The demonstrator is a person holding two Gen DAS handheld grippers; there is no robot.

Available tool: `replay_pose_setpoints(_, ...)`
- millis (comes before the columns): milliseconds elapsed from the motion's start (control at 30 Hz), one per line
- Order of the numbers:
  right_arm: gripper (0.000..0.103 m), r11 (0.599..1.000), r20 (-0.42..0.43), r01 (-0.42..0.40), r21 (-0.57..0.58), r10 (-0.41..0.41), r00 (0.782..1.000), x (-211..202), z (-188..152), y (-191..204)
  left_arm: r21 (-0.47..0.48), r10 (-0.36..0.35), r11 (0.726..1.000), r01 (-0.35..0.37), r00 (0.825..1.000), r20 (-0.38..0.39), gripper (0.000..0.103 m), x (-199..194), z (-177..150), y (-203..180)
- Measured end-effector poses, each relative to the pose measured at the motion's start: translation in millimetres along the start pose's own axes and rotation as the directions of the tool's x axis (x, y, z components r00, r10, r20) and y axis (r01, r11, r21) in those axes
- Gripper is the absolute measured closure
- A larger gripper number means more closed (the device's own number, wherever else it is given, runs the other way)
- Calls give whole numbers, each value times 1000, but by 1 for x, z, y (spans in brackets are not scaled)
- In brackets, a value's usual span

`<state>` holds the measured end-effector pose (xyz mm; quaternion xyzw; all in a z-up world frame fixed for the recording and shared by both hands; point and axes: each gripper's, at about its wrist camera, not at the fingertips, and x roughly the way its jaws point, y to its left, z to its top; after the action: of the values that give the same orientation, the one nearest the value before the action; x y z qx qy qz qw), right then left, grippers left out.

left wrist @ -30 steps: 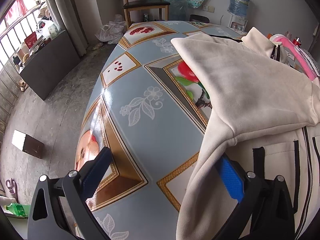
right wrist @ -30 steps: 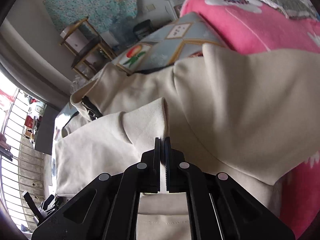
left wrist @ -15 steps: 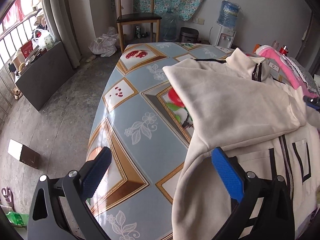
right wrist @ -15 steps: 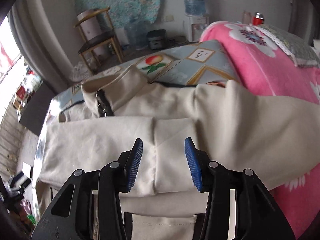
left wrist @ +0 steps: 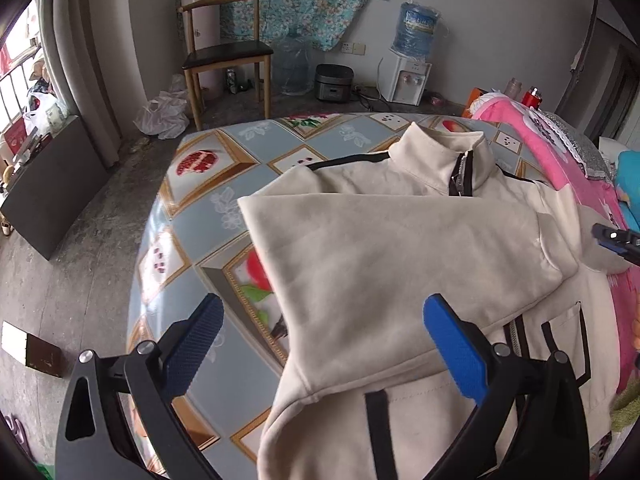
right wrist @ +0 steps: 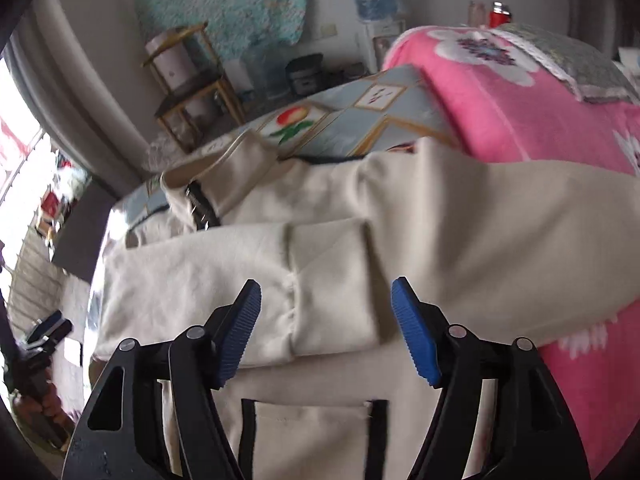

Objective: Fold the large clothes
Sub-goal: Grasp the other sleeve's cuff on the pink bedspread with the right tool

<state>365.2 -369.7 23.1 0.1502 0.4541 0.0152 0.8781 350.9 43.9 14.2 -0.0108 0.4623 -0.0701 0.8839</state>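
Right gripper [right wrist: 326,328] released jacket [left wrist: 380,248].

No lettering, label or number is legible on anything.

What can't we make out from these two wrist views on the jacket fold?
- Jacket hem: left wrist view, cut off by the bottom edge and the left gripper.
- Chest under the folded sleeve: covered in both views.
- Far sleeve: right wrist view, smeared by motion blur over the pink blanket.
- Right gripper: jaws open, nothing held.
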Motion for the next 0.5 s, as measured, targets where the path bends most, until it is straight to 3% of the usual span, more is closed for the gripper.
replay_pose_setpoints(100, 36, 982, 65, 29, 186, -42, 997, -41, 10, -74, 14, -17, 1000, 18, 999, -37, 4, 25, 6, -14)
replay_pose_setpoints(200, 36, 926, 93, 62, 373, -103, 990, -72, 8, -152, 39, -13, 999, 16, 997, -79, 4, 49, 4, -26)
replay_pose_setpoints(367, 36, 784, 126, 60, 617, -174, 977, -99, -2, -262, 75, 17, 997, -6, 991, -136, 4, 79, -7, -34)
replay_pose_setpoints(500, 36, 692, 118, 64, 719, -212, 970, -97, -4, -321, 115, 57, 993, -41, 989, -138, 4, 86, -13, -37)
